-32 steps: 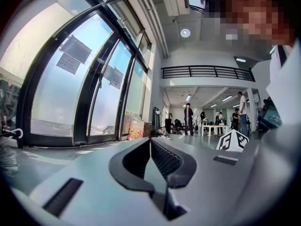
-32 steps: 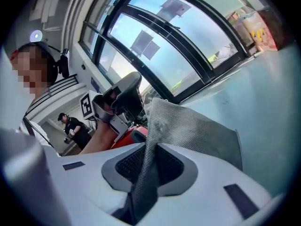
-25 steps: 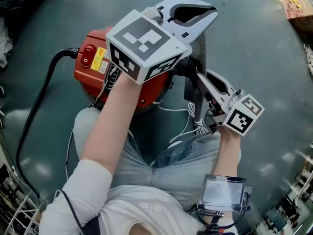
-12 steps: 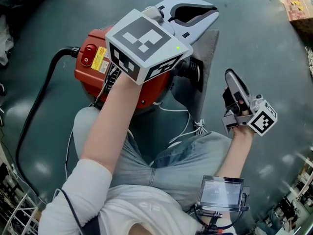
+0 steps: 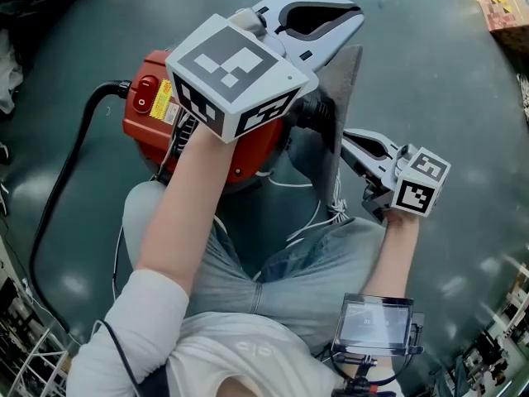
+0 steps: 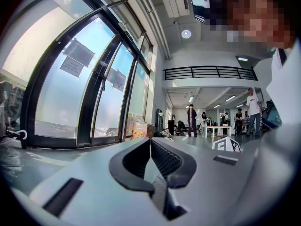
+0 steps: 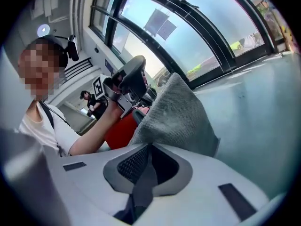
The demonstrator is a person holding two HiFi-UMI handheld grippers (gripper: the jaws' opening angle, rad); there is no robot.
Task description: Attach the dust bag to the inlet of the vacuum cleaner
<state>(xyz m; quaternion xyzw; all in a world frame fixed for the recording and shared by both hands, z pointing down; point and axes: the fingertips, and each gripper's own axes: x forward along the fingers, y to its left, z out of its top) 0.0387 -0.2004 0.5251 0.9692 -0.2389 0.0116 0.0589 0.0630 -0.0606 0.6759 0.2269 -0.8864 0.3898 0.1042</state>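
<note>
The red vacuum cleaner [image 5: 147,112] sits on the floor in front of my knees, its black inlet [image 5: 319,116] facing right. The grey mesh dust bag [image 5: 345,85] stands upright beside the inlet. My left gripper [image 5: 355,19] is raised above the vacuum and is shut, with a strip of grey fabric pinched at the base of its jaws [image 6: 149,140]. My right gripper [image 5: 344,136] points left at the bag's right edge. Its jaws have just been closing, and the dust bag [image 7: 176,112] runs in between them [image 7: 149,145].
A thick black hose [image 5: 62,180] curves from the vacuum's left side across the floor. White cords [image 5: 318,209] trail from the bag over my jeans. A cardboard box [image 5: 504,2] stands at the top right, and metal racks line the lower edges.
The right gripper left the bag, swung out to the right, then came back left to the bag's edge. The left gripper and the vacuum have barely shifted.
</note>
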